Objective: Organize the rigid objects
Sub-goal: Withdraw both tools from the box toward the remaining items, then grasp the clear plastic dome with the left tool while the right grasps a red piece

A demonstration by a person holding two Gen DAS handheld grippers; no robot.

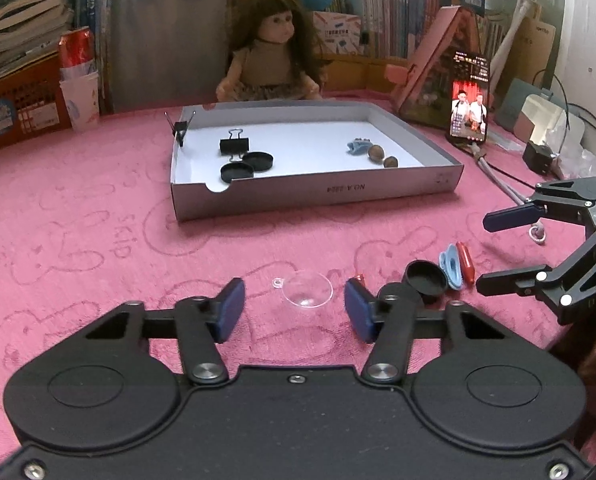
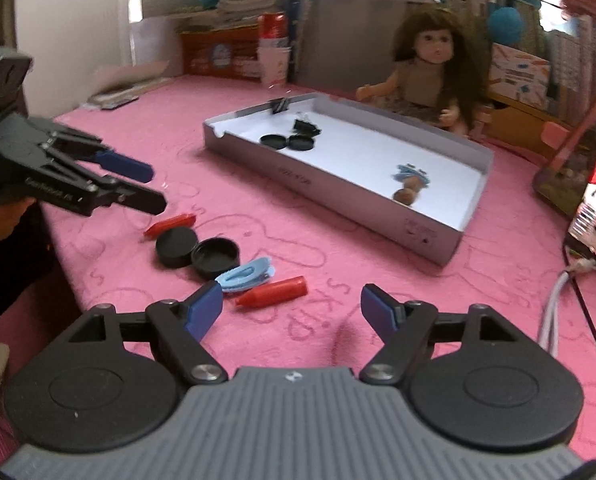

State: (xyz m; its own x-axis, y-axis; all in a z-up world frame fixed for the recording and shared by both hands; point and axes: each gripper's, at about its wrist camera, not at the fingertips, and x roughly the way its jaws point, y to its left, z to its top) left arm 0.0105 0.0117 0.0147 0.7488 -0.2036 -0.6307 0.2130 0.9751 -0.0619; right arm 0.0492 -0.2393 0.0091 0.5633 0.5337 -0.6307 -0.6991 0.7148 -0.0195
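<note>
A clear suction cup [image 1: 307, 292] lies on the pink cloth between the tips of my left gripper [image 1: 294, 310], whose blue pads stand apart from it. My right gripper [image 2: 292, 312] is open just behind a red crayon [image 2: 274, 292] and a light blue clip [image 2: 244, 276]. Two black caps [image 2: 196, 251] and a second red crayon [image 2: 170, 224] lie beside them. The grey box tray [image 1: 314, 196] holds binder clips, two black caps [image 1: 247, 166], a blue clip and two brown nuts. Each gripper shows in the other's view, right gripper [image 1: 498, 250], left gripper [image 2: 152, 188].
A doll [image 1: 272, 52] sits behind the tray. A lit phone [image 1: 470, 100] stands at the right, with a white cable [image 2: 554, 308] running over the cloth. A paper cup [image 1: 80, 102] and a red can stand at the left, with books and boxes behind.
</note>
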